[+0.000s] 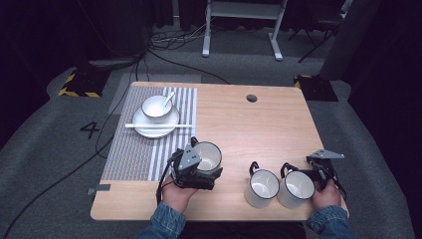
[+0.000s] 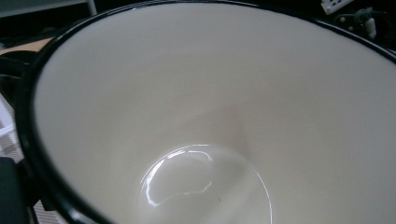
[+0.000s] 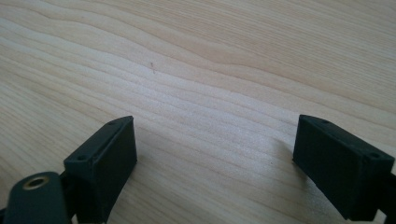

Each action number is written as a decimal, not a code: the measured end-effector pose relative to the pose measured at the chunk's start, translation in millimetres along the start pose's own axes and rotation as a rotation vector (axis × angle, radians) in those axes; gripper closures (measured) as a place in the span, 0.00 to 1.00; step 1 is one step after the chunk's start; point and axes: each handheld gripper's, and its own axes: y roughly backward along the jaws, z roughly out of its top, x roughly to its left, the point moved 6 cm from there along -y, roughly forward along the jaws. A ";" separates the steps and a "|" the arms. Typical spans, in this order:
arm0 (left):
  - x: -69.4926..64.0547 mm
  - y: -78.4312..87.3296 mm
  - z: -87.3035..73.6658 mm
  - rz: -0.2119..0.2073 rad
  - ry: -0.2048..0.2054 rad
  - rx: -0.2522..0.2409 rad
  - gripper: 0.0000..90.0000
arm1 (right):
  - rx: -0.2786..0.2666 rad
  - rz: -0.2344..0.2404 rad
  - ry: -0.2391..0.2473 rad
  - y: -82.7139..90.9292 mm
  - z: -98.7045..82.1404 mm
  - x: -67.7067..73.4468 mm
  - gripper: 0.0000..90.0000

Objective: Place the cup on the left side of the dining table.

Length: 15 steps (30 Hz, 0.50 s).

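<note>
The left gripper [image 1: 199,172], low and left of centre in the high view, is holding a mug [image 1: 208,156] by its near wall, clamped on it and tilting it so the mouth is facing the gripper's own camera; in the left gripper view the cream interior [image 2: 210,116] and black rim are crowding the frame, which suggests the grip is sitting at the rim rather than at the handle. The mug is lying just right of the striped mat [image 1: 149,134], at that mat's lower right corner, likely on its way to a place beside the setting. On the mat, in the upper left of the high view, a bowl [image 1: 157,107] with a spoon [image 1: 167,99] is sitting on a plate [image 1: 156,125], and chopsticks [image 1: 158,126] are lying across the plate's front. The right gripper [image 1: 318,174], at the lower right, is resting by two more mugs [image 1: 262,187] [image 1: 295,188] standing upright and side by side near the table's [image 1: 259,124] front edge; its jaws are standing wide apart with nothing between them, and the right gripper view is showing bare wood [image 3: 210,70] ahead. It appears to be waiting beside the right mug, not yet engaging it.
</note>
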 end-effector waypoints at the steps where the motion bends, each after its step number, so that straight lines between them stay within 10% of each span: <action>1: 2.8 1.1 1.2 0.010 0.004 -0.006 0.03 | 0.000 0.000 0.000 0.0 0.0 0.0 0.15; 15: 41.8 22.2 5.4 0.123 0.077 -0.017 0.03 | 0.002 -0.001 0.000 -0.1 0.2 -0.3 0.15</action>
